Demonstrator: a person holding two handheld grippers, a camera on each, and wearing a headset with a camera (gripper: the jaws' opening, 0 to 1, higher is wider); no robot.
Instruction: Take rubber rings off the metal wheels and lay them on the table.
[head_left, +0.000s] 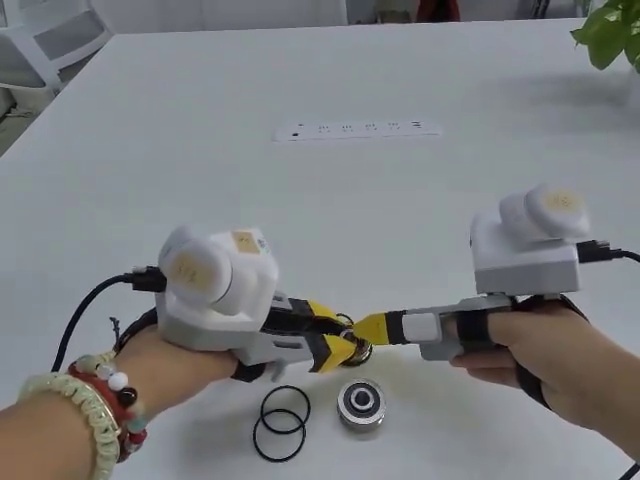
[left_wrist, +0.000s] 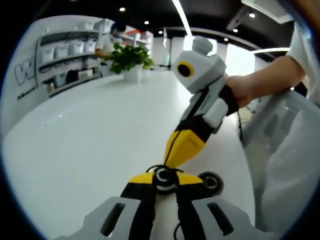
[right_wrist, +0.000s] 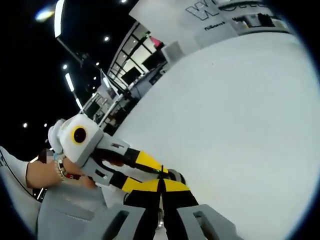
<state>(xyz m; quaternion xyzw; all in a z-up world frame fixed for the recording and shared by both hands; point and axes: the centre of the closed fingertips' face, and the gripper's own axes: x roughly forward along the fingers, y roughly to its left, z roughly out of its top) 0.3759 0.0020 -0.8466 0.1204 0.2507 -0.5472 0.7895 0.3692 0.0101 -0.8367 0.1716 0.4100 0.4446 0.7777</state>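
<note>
Though loose, two rings (head_left: 282, 422) on table (head_left: 300, 230).

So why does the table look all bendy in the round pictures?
Left gripper view: a fisheye lens bulges the table like a dome; the wheel up close is sharp, the shelves soft. Right gripper view: same bulge, tilted, with ceiling lights glaring on black. Head view: flat table, even light, the rings crisp.

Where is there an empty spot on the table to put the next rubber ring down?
Free: the wide bare table between the power strip and the left hand-held gripper and right hand-held gripper. Crowded: near you, where they meet on one metal wheel, beside two rubber rings and another wheel.
</note>
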